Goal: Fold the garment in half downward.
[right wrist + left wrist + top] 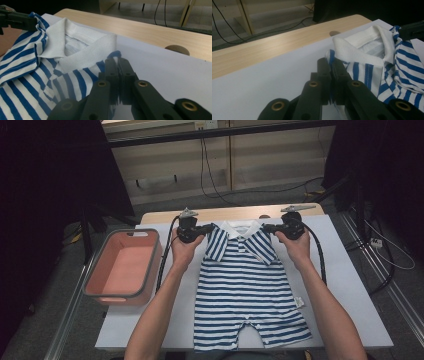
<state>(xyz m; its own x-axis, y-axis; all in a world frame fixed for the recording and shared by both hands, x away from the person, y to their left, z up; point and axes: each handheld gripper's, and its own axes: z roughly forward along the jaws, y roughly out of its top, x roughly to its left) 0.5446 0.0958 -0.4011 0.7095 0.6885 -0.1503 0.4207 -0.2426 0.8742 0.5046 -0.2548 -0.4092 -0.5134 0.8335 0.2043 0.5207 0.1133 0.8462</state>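
Note:
A blue-and-white striped baby romper [245, 290] with a white collar [241, 227] lies flat, front up, on a white sheet. My left gripper [212, 226] comes in from the left and is shut on the romper's shoulder seam beside the collar. In the left gripper view the jaws [331, 62] pinch striped cloth at the collar [362, 47]. From the right, my right gripper [266, 227] is shut on the other shoulder. The right gripper view has its jaws [117, 62] closed on fabric just under the collar [87, 53]. Both sleeves bunch slightly at the grips.
A pink bin [125, 265] with a grey rim stands empty at the table's left edge. The white sheet [345, 285] covers most of the wooden table [240, 213], with bare sheet on both sides of the romper. Cables trail on the floor behind.

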